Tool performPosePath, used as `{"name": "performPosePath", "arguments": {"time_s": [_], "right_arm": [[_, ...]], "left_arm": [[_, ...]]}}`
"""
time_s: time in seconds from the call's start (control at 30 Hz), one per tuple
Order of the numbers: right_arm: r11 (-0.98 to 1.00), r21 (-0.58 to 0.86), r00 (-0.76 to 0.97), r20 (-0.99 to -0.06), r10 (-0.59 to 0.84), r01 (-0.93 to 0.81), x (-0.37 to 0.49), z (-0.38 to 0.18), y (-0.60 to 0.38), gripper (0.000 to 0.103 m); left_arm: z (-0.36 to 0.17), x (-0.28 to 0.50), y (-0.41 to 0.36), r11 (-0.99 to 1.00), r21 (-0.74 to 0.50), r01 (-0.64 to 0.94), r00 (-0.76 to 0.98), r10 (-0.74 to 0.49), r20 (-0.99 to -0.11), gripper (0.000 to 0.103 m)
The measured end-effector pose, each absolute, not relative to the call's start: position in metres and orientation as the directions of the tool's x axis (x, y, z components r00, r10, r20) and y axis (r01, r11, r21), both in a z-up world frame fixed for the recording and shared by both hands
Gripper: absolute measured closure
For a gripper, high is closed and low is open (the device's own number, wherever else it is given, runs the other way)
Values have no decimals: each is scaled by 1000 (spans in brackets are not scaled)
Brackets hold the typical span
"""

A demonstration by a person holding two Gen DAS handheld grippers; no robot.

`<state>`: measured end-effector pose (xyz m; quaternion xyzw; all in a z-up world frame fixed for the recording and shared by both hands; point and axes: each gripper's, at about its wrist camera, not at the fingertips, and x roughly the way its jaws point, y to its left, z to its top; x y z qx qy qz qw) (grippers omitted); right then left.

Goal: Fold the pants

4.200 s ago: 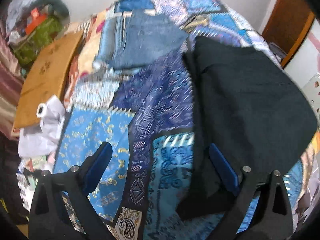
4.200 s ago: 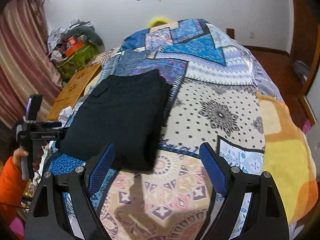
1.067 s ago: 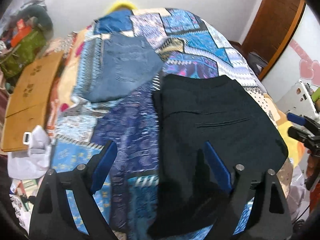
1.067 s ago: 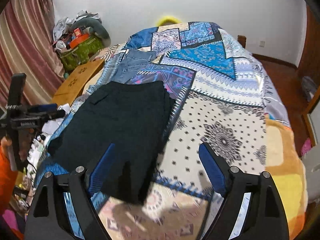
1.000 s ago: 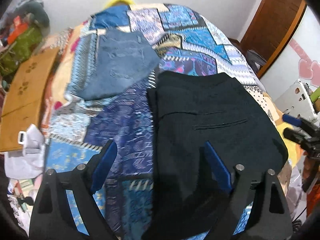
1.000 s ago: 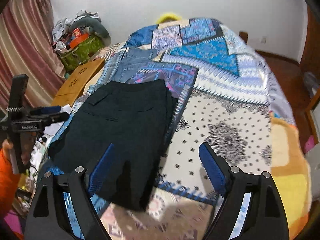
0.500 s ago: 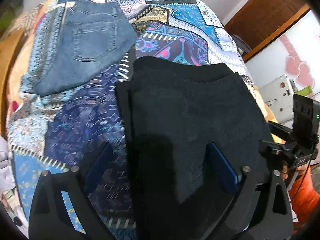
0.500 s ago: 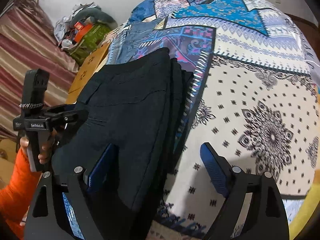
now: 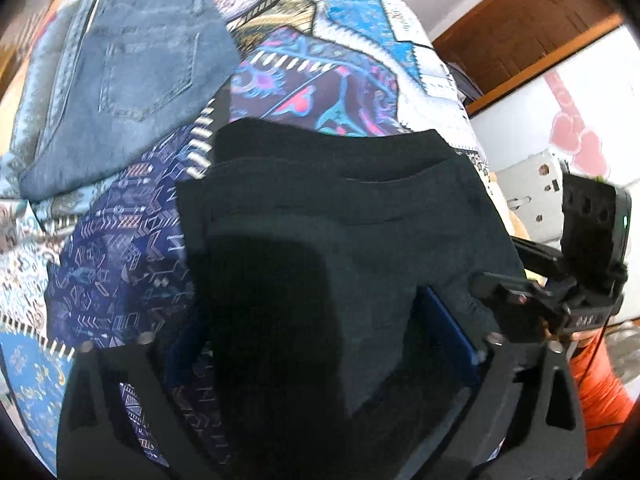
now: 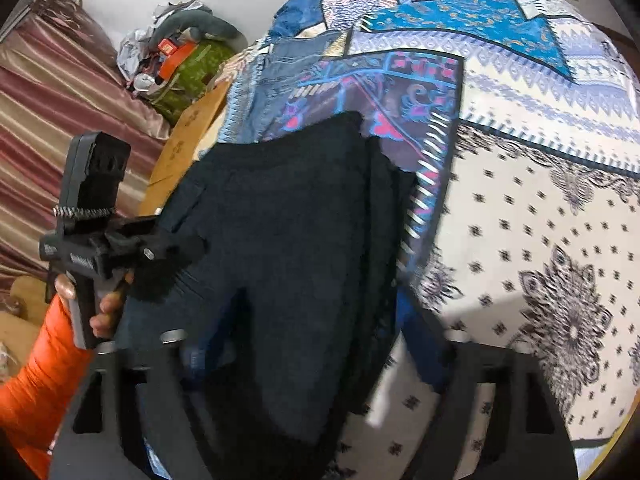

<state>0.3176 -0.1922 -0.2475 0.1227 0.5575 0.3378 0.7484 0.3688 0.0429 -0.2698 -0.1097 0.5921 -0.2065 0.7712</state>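
The folded black pants (image 9: 340, 216) lie on the patterned bedspread (image 9: 120, 264); they also show in the right wrist view (image 10: 288, 232). My left gripper (image 9: 320, 344) is open, its blue-padded fingers (image 9: 444, 324) straddling the near edge of the pants. My right gripper (image 10: 312, 344) is open and straddles the opposite edge, with fabric between the fingers (image 10: 416, 332). Each gripper shows in the other's view, the right one at the pants' right edge (image 9: 496, 292), the left one at their left edge (image 10: 176, 252).
Folded blue jeans (image 9: 132, 76) lie farther up the bed. A wooden board (image 10: 188, 136) and a pile of clutter (image 10: 180, 60) sit beside the bed near striped curtains (image 10: 52, 120). A brown door (image 9: 520, 32) stands on the other side.
Both grippers have dropped lower and moved in onto the two opposite edges of the black pants. The pants now fill the space between each pair of fingers.
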Motion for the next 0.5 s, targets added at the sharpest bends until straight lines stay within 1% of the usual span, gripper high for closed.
{"name": "performPosePath", "arguments": {"time_s": [0.03,0.07,0.1,0.13,0.17,0.2,0.23,0.27,0.3,0.33,0.4,0.5], "right_arm": [[742,558,150,-752,641,-371,316,-246,-192,53],[738,556,152,-750,644,-382,314,-244,-191,56],[737,557,152,-749,645,-382,313,-243,-191,60],[737,558,154,-748,646,-382,311,-241,-191,65],[738,556,157,-748,645,-383,311,-240,-191,67],[739,553,164,-747,644,-384,310,-238,-191,72],[740,548,171,-747,643,-389,308,-235,-191,75],[745,534,184,-750,636,-400,306,-230,-189,76],[751,519,197,-753,627,-408,305,-227,-187,78],[754,505,211,-754,622,-419,301,-221,-186,80],[753,487,229,-751,620,-442,298,-213,-184,81],[751,457,267,-738,619,-478,291,-196,-179,82]], "left_arm": [[-267,367,41,896,-401,189,231,-437,-869,15],[-264,364,41,900,-393,188,244,-430,-869,19],[-262,362,41,903,-386,187,259,-424,-868,22],[-260,360,42,905,-382,186,271,-421,-866,26],[-258,358,42,906,-380,185,281,-419,-863,28],[-255,356,43,908,-376,185,293,-416,-861,34],[-251,354,44,913,-363,188,309,-406,-860,42],[-246,350,44,917,-345,201,328,-395,-858,50],[-240,344,45,917,-327,228,351,-391,-851,54],[-233,339,45,917,-313,249,370,-389,-844,63],[-220,329,45,908,-310,281,391,-403,-827,66],[-201,318,46,916,-272,294,432,-381,-817,69]]}}
